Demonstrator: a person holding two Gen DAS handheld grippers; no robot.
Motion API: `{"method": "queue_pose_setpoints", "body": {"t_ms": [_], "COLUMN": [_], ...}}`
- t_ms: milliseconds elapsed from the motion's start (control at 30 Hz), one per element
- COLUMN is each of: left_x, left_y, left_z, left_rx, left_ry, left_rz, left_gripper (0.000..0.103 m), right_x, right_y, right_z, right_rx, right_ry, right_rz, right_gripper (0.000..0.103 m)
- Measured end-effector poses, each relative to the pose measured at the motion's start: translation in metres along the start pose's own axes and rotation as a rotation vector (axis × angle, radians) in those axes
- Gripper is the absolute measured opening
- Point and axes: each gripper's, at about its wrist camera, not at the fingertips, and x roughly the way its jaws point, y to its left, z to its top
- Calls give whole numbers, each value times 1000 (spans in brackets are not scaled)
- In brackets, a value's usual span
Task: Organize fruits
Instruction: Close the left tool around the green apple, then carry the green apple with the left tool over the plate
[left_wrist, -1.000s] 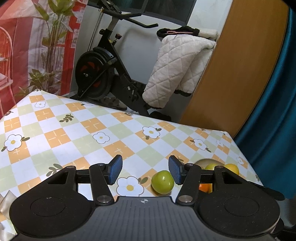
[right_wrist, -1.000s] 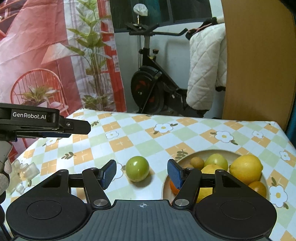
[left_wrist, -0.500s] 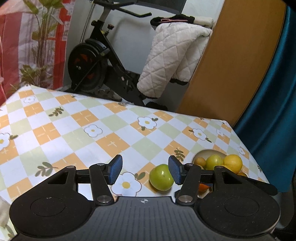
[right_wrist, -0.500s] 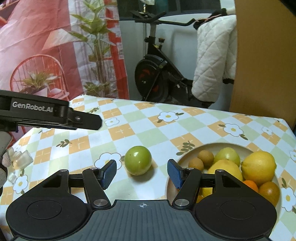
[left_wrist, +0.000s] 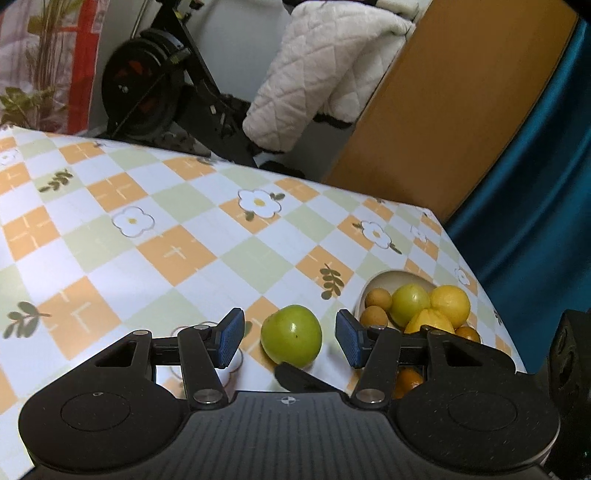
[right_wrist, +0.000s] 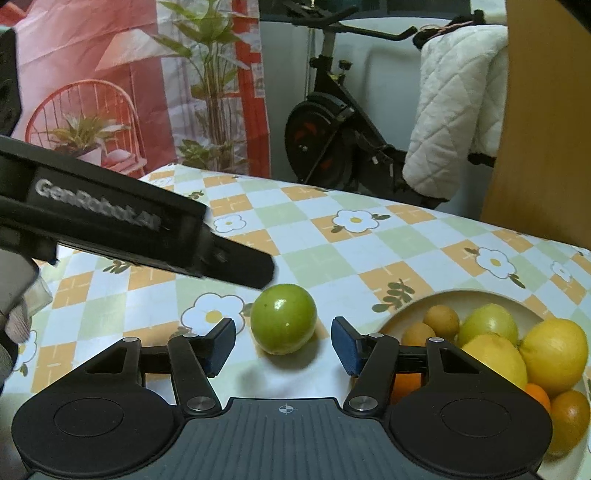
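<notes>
Now I've both hand-held grippers, left (left_wrist: 289, 339) and right (right_wrist: 283, 344), unclenched around the loose green fruit (right_wrist: 283, 319), the right narrowing, bowl (right_wrist: 413, 309) beside it.

Exercise bike (right_wrist: 332, 136) stands behind the checked surface (left_wrist: 155, 236); white quilted cover (right_wrist: 454, 107) draped on its handlebars, wooden panel (left_wrist: 454, 99) right of it.

Round glossy green fruit (right_wrist: 283, 318) sits alone on the checked floral bench (right_wrist: 332, 254), just left of the shallow cream bowl (right_wrist: 417, 308). Bowl holds piled yellow lemons (right_wrist: 556, 356), one green fruit (right_wrist: 489, 325), small brown fruits (right_wrist: 441, 319), oranges (right_wrist: 569, 410).
</notes>
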Motion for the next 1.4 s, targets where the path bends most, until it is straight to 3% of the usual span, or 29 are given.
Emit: {"method": "queue_pose_setpoints", "body": {"t_ms": [600, 700, 1033, 1400], "left_x": [37, 38, 21, -9], "left_y": [3, 3, -5, -35], "left_z": [-3, -5, -12, -24], "left_rx": [-26, -20, -8, 32], "left_ry": [53, 53, 41, 36], "left_rz": [-12, -18, -3, -10], "left_gripper": [56, 48, 48, 48], "right_x": [21, 22, 8, -38], "right_y": [-3, -1, -1, 2], "right_z": [-2, -2, -3, -14], "right_rx": [-9, -10, 22, 41], "right_ry": [18, 19, 16, -25], "right_rz": [17, 17, 50, 38], "right_gripper": [48, 44, 41, 41]}}
